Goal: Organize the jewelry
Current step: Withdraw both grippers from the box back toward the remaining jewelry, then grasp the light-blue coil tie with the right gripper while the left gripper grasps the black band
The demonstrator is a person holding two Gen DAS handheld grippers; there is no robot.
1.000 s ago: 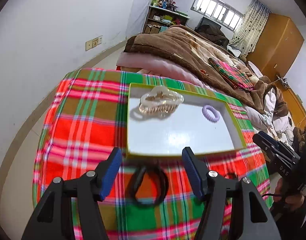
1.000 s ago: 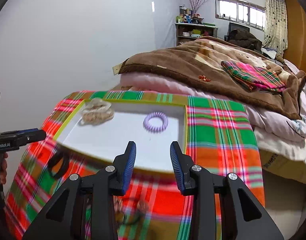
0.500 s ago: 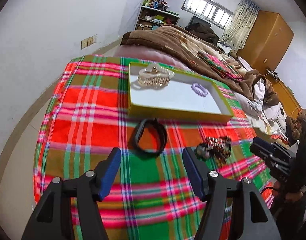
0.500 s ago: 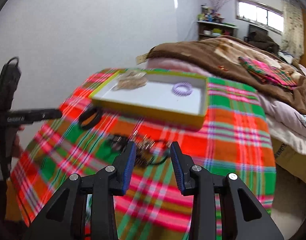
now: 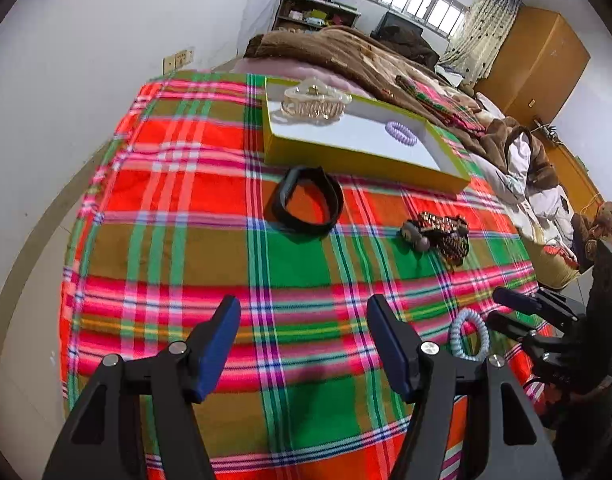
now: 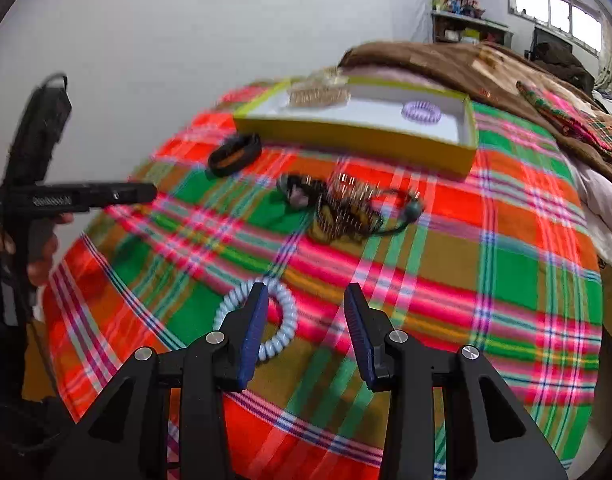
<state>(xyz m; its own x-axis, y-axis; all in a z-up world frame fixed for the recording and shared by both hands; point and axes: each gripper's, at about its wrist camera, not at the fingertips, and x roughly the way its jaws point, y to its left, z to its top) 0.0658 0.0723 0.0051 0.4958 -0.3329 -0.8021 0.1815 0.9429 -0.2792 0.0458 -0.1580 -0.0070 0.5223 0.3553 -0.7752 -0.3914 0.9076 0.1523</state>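
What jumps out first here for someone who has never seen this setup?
The bright plaid cloth fills both views. At its far edge sits a yellow box with a pale hair claw and a purple hair tie inside; a black band lies just in front of it.

You have a shallow yellow tray (image 5: 358, 156) with a white floor lying toward the far edge of the plaid-covered table (image 5: 178, 208). In its far left corner rests a cream pearly hair claw (image 5: 314, 102); near its right end lies a lilac spiral hair tie (image 5: 402, 133), flat. Just before the tray's near wall a black band (image 5: 308, 206) lies looped on the cloth. To its right sits a tangled heap of dark beaded jewellery (image 5: 438, 234). Near the table's near right edge you see a pale blue spiral hair tie (image 6: 262, 320), lying flat
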